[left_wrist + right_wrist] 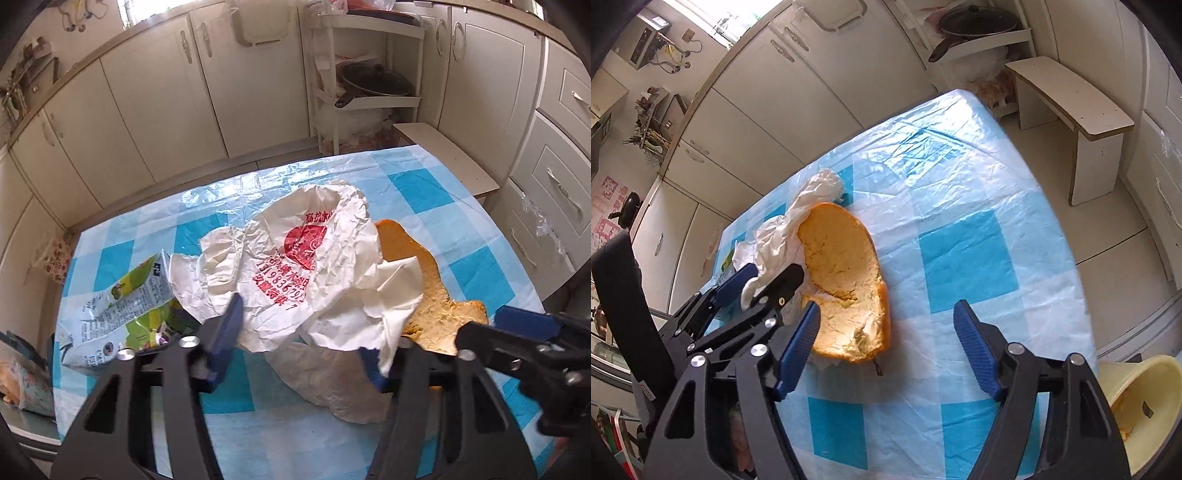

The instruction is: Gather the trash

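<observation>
Left tongs (299,325) clamped crumpled white paper (295,266); right tongs (886,347) stood apart.
We saw the paper hide part of the bread slice (846,280) on the bench (960,192).

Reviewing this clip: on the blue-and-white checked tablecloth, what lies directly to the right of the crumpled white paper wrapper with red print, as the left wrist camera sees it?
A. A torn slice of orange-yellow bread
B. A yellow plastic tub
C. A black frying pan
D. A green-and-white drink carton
A: in the left wrist view the torn slice of orange-yellow bread lies against the right edge of the crumpled white paper wrapper.
</observation>
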Action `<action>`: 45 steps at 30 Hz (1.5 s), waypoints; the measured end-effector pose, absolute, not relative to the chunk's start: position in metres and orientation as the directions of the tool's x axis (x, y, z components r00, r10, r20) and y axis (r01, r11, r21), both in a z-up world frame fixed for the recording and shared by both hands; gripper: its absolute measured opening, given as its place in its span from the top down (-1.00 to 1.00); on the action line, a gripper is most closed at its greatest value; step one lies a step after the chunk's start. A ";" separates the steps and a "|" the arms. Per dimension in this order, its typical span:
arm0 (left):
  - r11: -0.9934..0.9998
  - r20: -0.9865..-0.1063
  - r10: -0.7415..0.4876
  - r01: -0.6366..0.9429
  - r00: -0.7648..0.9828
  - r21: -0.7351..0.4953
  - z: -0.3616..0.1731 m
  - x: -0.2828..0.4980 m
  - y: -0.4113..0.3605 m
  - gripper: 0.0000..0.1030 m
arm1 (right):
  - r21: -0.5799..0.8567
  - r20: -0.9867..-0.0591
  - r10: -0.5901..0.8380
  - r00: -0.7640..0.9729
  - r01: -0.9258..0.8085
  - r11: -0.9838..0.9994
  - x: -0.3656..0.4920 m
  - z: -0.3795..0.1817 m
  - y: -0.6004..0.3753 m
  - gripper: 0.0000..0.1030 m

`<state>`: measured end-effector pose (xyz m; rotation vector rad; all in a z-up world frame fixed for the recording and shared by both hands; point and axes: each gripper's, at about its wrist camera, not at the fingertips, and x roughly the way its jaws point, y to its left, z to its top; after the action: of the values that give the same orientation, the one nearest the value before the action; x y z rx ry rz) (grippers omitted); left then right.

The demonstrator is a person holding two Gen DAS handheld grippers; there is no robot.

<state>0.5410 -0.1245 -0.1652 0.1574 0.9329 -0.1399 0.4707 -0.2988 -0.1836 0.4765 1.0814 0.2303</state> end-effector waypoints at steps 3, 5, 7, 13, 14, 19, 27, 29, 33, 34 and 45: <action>0.981 -0.812 -0.055 0.184 0.581 0.065 -0.164 0.536 -0.122 0.90 | 0.485 -0.791 0.415 0.450 0.048 0.873 0.471 -0.188 -0.291 0.37; 0.983 -0.791 -0.056 0.173 0.609 0.064 -0.153 0.528 -0.116 0.94 | 0.504 -0.784 0.431 0.446 0.053 0.862 0.468 -0.189 -0.291 0.61; 0.987 -0.756 -0.063 0.155 0.652 0.051 -0.133 0.516 -0.106 0.95 | 0.507 -0.773 0.431 0.465 0.045 0.861 0.461 -0.181 -0.294 0.62; 0.990 -0.682 -0.099 0.141 0.725 0.007 -0.083 0.468 -0.071 0.96 | 0.506 -0.738 0.428 0.522 0.008 0.862 0.429 -0.151 -0.304 0.63; 0.989 -0.675 -0.102 0.147 0.730 0.009 -0.076 0.456 -0.065 0.96 | 0.507 -0.735 0.432 0.522 0.002 0.862 0.423 -0.148 -0.306 0.63; 0.984 -0.710 -0.141 0.175 0.690 -0.025 -0.067 0.408 -0.037 0.96 | 0.481 -0.752 0.453 0.478 -0.071 0.874 0.388 -0.141 -0.302 0.77; 0.975 -0.824 -0.162 0.214 0.543 -0.050 -0.112 0.347 -0.029 0.95 | 0.321 -0.824 0.358 0.439 -0.160 0.934 0.332 -0.156 -0.285 0.63; 0.972 -0.850 -0.161 0.228 0.502 -0.049 -0.124 0.340 -0.034 0.95 | 0.318 -0.810 0.348 0.471 -0.146 0.937 0.329 -0.155 -0.287 0.06; 0.969 -0.858 -0.084 0.243 0.507 0.049 -0.138 0.336 -0.049 0.86 | 0.297 -0.783 0.305 0.541 -0.105 0.949 0.332 -0.145 -0.296 -0.08; 0.967 -0.859 -0.066 0.245 0.508 0.071 -0.142 0.337 -0.053 0.72 | 0.303 -0.785 0.300 0.542 -0.087 0.949 0.336 -0.146 -0.299 -0.09; 0.929 -0.797 0.090 0.239 0.597 0.284 -0.155 0.356 -0.082 0.03 | 0.345 -0.816 0.310 0.488 -0.020 0.939 0.376 -0.176 -0.294 -0.07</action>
<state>0.3564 -0.0823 -0.1549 0.3839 0.9328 -0.0890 0.3760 -0.2942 -0.1764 0.3076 1.0465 0.2042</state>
